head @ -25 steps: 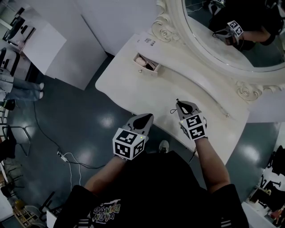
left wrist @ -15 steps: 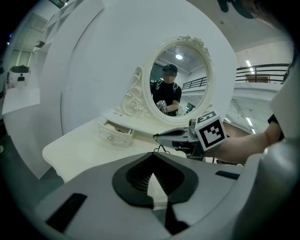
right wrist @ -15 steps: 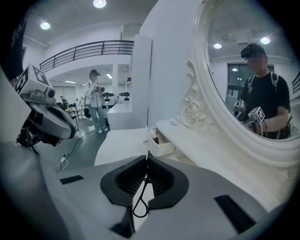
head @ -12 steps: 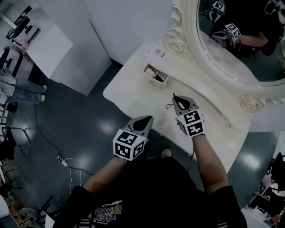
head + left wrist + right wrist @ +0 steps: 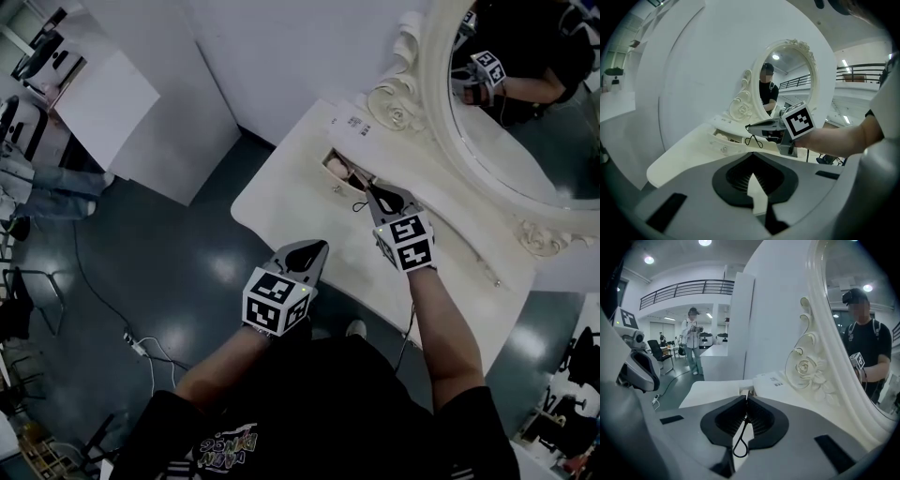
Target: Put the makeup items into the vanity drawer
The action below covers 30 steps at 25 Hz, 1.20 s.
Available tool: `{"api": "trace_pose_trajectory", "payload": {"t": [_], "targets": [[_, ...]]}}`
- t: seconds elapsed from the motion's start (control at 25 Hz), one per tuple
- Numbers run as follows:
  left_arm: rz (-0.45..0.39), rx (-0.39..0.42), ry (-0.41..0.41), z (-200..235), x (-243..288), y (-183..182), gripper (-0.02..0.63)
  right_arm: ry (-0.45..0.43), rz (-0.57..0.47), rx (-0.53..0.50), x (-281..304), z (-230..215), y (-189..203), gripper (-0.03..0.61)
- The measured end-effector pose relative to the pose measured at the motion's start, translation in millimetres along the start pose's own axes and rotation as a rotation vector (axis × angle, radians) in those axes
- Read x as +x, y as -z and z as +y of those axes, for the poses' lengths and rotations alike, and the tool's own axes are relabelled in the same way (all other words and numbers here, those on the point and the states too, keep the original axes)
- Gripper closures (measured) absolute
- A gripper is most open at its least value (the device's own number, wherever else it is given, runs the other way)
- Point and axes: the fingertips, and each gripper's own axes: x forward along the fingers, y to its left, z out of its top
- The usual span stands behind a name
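As the head view shows, the vanity drawer (image 5: 334, 184) stands pulled open on the glossy white vanity table (image 5: 295, 206), with a pale pink rounded item (image 5: 335, 166) lying inside it. The right gripper (image 5: 370, 186) has its tips just beside the drawer's open top, and a thin black cord loop (image 5: 359, 207) dangles beneath them. The left gripper (image 5: 319, 247) is well apart from the drawer, over the dark, reflective floor (image 5: 187, 253). An oval mirror (image 5: 525, 112) in a carved cream frame rises behind the drawer.

Left gripper view: the grey moulded jaws with ribbed black pads are together, with nothing between them. The drawer lies ahead, under the right gripper's tips.

Right gripper view: the jaws are closed narrow on the cord, whose loop hangs below the pads. The drawer edge shows just beyond the tips, a carved rose on the frame beside it. White partition walls, a railed balcony and a standing person (image 5: 693, 341) lie far behind the drawer.
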Motion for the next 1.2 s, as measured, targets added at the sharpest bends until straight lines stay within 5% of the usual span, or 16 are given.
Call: {"api": "trace_pose_trajectory", "payload": {"t": [0.36,0.6,1.2], "targets": [[0.042,0.008,0.031,36,8,-7,0.614,0.066,0.032,-0.054,52,-23,-21,0.54],[0.056,-0.002,0.036,57,12,-10,0.614,0.112,0.084,-0.231,76,-29,-21,0.54],[0.081,-0.044,0.031,78,28,-7,0.614,-0.026,0.13,-0.39,110,-1,-8,0.538]]}}
